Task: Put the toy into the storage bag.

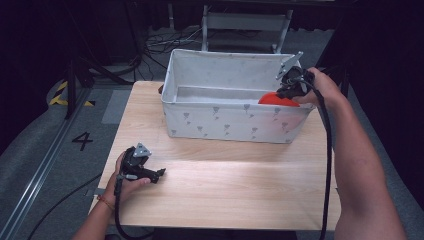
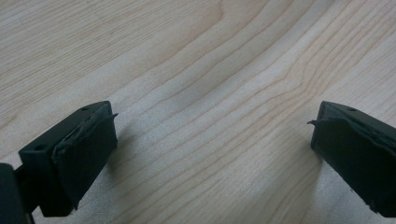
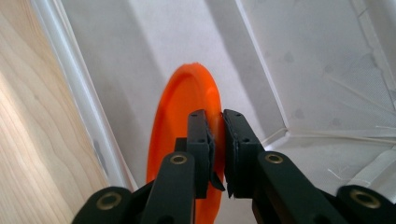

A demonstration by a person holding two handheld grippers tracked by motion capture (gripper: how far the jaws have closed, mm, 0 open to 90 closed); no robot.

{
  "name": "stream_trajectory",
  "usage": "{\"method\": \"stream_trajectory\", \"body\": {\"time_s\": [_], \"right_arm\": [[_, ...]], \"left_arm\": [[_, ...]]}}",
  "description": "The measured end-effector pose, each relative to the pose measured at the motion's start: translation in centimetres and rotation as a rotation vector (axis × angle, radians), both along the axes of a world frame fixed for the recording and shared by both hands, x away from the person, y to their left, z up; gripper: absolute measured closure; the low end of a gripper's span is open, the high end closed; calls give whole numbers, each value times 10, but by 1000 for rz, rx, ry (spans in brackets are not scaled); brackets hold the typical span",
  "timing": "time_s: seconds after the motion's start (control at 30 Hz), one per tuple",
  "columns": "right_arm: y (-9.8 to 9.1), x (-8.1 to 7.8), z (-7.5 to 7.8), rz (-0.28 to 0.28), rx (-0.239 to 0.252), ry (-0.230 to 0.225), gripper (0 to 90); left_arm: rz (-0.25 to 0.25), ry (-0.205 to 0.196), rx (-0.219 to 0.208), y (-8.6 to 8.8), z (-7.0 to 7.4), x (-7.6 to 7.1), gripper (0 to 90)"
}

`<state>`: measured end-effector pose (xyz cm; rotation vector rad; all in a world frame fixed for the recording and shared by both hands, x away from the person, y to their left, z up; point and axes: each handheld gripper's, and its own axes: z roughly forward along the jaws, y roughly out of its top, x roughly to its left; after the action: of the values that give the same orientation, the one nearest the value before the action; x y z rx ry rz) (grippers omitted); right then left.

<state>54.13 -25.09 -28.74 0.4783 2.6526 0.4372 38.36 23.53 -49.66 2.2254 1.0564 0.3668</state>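
An orange plate [image 1: 276, 98] hangs on edge inside the right end of a white fabric box [image 1: 220, 125] at the back of the table. My right gripper [image 1: 289, 89] is shut on the plate's rim, its jaws pinching the edge of the orange plate [image 3: 182, 107] in the right gripper view [image 3: 218, 122]. Below the plate I see the box's white floor and walls [image 3: 299, 60]. My left gripper [image 1: 161, 173] rests low over the front left of the wooden table, open, with bare wood between its fingers [image 2: 212, 135].
The wooden table [image 1: 225, 185] has a wide bare stretch in front of the box. Cables trail from both grippers off the table's front edge. Grey floor, cables and a metal frame [image 1: 245, 22] lie beyond the table.
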Motion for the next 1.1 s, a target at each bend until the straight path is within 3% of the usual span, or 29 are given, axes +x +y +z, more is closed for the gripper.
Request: {"method": "stream_trajectory", "body": {"time_s": [0.03,0.23,0.4,0.47,0.67,0.77,0.87,1.1], "right_arm": [[-2,0,-1,0,-28,-6,818],[-8,3,-13,12,-95,47,818],[-8,4,-18,19,-102,78,817],[-8,6,-20,-2,-123,89,815],[-10,8,-23,-16,-111,116,812],[-11,7,-26,-32,-134,124,797],[-17,6,-20,-36,-73,88,750],[-27,-2,-14,-86,10,42,662]], "left_arm": [[0,0,0,0,0,0,7],[0,1,-1,0,0,0,7],[0,0,0,0,0,0,7],[-1,3,-3,0,0,0,7],[0,0,0,0,0,0,7],[0,0,0,0,0,0,7],[0,0,0,0,0,0,7],[0,0,0,0,0,0,7]]}}
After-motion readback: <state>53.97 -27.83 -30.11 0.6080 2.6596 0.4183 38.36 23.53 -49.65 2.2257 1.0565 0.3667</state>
